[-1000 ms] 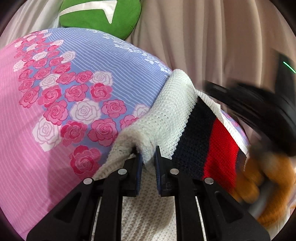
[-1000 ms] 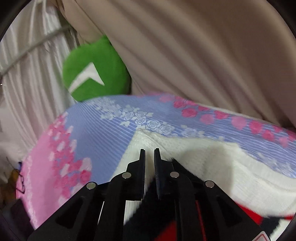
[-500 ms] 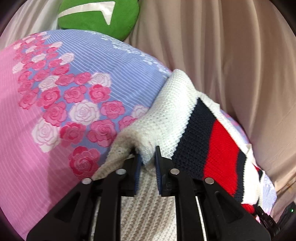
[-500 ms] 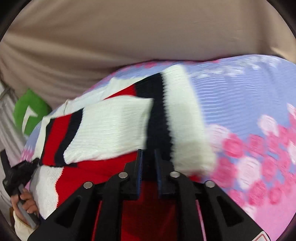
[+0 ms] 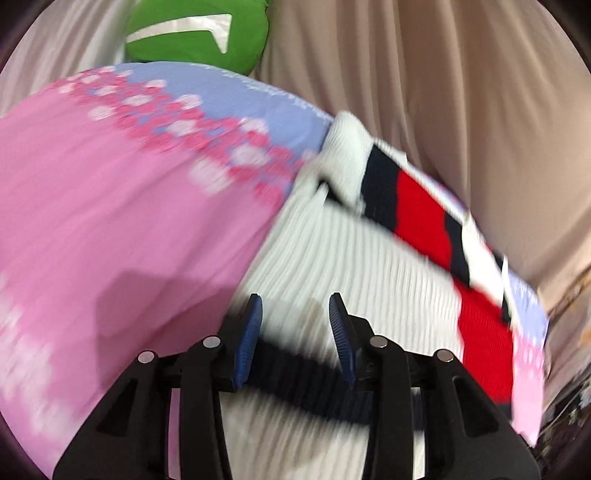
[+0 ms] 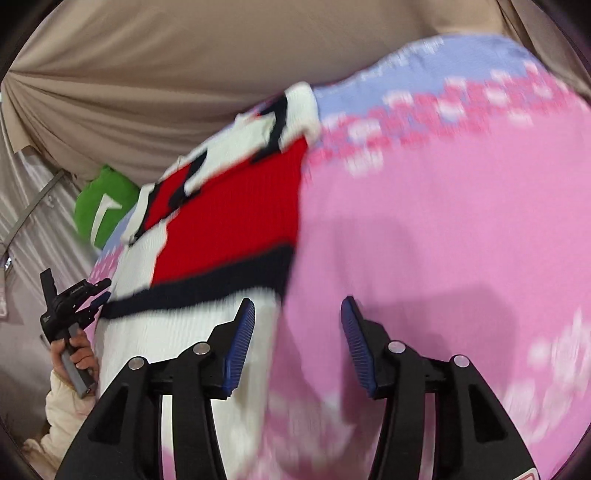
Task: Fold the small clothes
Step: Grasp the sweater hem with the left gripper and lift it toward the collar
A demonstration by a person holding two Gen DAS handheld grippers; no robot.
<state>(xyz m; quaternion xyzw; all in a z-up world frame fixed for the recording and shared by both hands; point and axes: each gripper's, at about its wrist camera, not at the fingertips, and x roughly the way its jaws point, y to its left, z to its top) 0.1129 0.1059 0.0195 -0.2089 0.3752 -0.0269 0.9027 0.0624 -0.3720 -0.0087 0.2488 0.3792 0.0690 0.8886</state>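
A knitted sweater (image 5: 369, 266), white with navy and red bands, lies flat on the bed with its sleeves laid across the body. My left gripper (image 5: 295, 325) hovers over its white lower part. The jaws are opening and nothing is pinched between the blue pads. In the right wrist view the sweater (image 6: 229, 221) lies to the left. My right gripper (image 6: 297, 332) straddles its right edge where white knit meets pink cover, jaws opening, pads clear of the cloth. The left gripper (image 6: 103, 291) shows at the far left, held in a hand (image 6: 79, 354). Both views are blurred.
The bed cover (image 5: 110, 221) is pink with a lilac band and rose print, and spreads right of the sweater in the right wrist view (image 6: 443, 221). A green cushion (image 5: 195, 33) sits at the head. Beige curtains (image 5: 443, 92) hang close behind the bed.
My left gripper let go of the white sleeve fold and drew back over the sweater body. My right gripper swung round to the sweater's right edge, and its jaws parted.
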